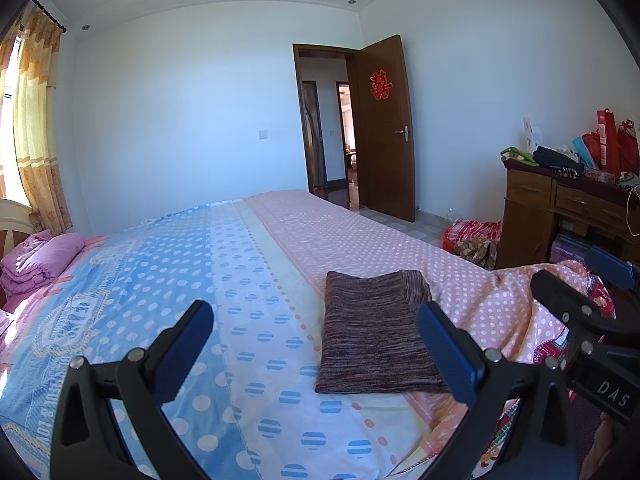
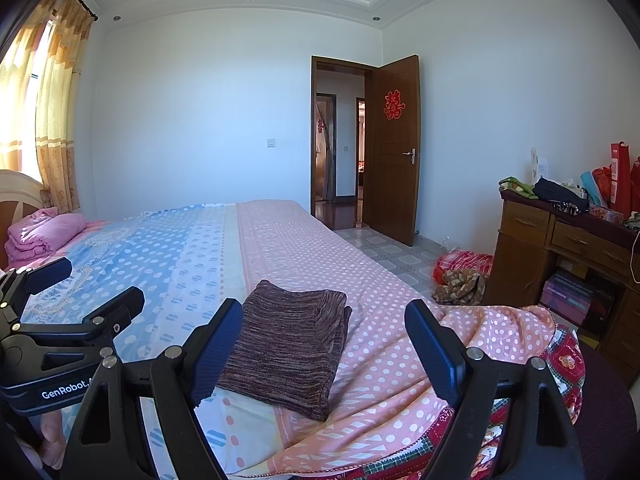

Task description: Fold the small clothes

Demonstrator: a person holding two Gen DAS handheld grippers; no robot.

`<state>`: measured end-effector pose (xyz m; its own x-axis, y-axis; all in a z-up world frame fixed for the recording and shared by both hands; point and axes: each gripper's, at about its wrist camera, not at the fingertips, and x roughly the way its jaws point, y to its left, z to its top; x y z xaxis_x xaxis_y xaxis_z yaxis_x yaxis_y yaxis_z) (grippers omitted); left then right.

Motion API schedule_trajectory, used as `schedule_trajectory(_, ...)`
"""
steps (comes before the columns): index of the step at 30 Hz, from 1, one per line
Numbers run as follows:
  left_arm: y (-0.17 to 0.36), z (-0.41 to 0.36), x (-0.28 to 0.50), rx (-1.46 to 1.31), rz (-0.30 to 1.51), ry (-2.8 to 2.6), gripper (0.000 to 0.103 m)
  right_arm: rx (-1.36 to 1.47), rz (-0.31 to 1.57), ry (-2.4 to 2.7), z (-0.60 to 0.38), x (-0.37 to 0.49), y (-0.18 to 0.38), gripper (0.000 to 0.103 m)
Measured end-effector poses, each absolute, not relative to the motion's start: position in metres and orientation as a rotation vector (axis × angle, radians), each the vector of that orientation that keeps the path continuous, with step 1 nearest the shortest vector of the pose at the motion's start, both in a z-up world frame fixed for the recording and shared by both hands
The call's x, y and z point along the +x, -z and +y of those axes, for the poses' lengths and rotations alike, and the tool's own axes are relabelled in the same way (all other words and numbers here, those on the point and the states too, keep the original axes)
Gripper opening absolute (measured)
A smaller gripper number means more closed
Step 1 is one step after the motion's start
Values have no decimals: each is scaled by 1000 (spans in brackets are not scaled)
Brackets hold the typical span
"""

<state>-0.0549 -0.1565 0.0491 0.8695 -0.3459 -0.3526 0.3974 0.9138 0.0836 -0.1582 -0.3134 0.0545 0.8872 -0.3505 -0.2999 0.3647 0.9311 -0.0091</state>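
Note:
A dark maroon striped knit garment (image 1: pixel 376 332) lies folded flat in a neat rectangle on the bed; it also shows in the right wrist view (image 2: pixel 288 344). My left gripper (image 1: pixel 316 344) is open and empty, held above the bed just left of the garment, its right finger over the garment's near right edge. My right gripper (image 2: pixel 324 340) is open and empty, held above the garment's near end. Each gripper shows in the other's view: the right one (image 1: pixel 588 304) at the right edge, the left one (image 2: pixel 80 296) at the left.
The bed (image 1: pixel 200 280) has a blue, white and pink dotted sheet. A folded pink quilt (image 1: pixel 36 260) lies by the headboard. A bunched pink cover (image 2: pixel 500 332) lies at the near right. A cluttered wooden desk (image 2: pixel 568 240) and an open door (image 2: pixel 396 152) stand to the right.

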Motion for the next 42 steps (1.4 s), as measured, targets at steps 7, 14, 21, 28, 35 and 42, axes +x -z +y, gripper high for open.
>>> schedule_trajectory(7, -48, -155, -54, 153, 343, 394, 103, 51, 300, 376, -314, -158, -55, 84)
schedule_trajectory(14, -48, -156, -54, 157, 343, 391, 103, 51, 301, 377, -312, -159, -55, 84)
schedule_trajectory(21, -45, -153, -53, 163, 351, 391, 103, 51, 300, 378, -312, -159, -55, 84)
schedule_trajectory(28, -45, -152, -53, 163, 355, 393, 103, 51, 301, 378, -312, -159, -55, 84)
schedule_trajectory(35, -45, -153, -52, 161, 355, 394, 103, 50, 300, 379, -312, -159, -55, 84)
schedule_trajectory(42, -43, -152, -47, 163, 370, 375, 103, 52, 305, 379, -312, -160, -53, 84)
